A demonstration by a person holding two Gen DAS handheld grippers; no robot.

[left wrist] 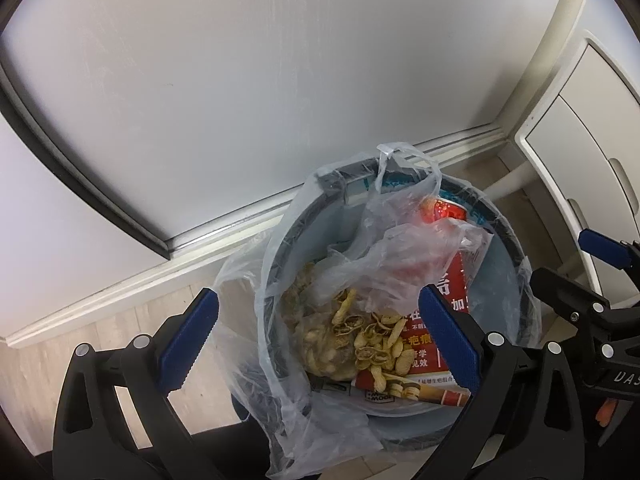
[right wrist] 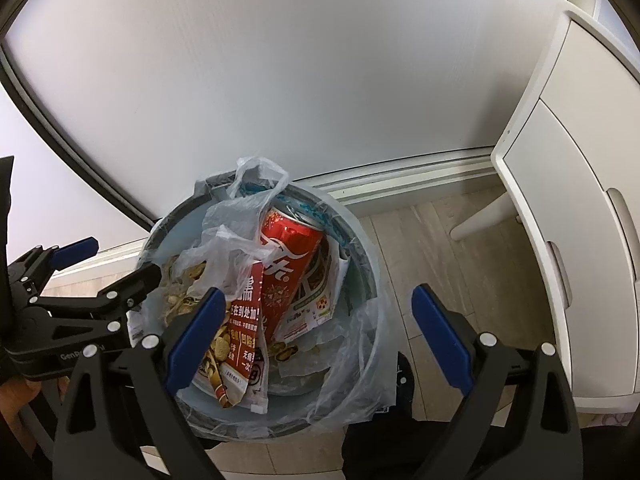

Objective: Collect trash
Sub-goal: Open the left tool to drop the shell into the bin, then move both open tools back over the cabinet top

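Note:
A round grey trash bin [left wrist: 276,264] [right wrist: 360,264] lined with a clear plastic bag [left wrist: 256,320] stands on the floor by the wall. Inside lie a red drink can [right wrist: 290,264] [left wrist: 444,210], peanut shells [left wrist: 372,340] [right wrist: 180,292], red printed wrappers [left wrist: 444,364] [right wrist: 244,320] and a crumpled clear bag [left wrist: 400,256] [right wrist: 228,240]. My left gripper [left wrist: 320,336] is open and empty above the bin's near side. My right gripper [right wrist: 316,336] is open and empty above the bin. Each gripper shows in the other's view, the left one [right wrist: 116,268] and the right one [left wrist: 592,264].
A white wall panel [left wrist: 260,80] with a baseboard [left wrist: 120,292] runs behind the bin. A white cabinet [right wrist: 568,220] with handles stands to the right, with a white leg [right wrist: 484,216] beside it. The floor [right wrist: 432,248] is light wood-look.

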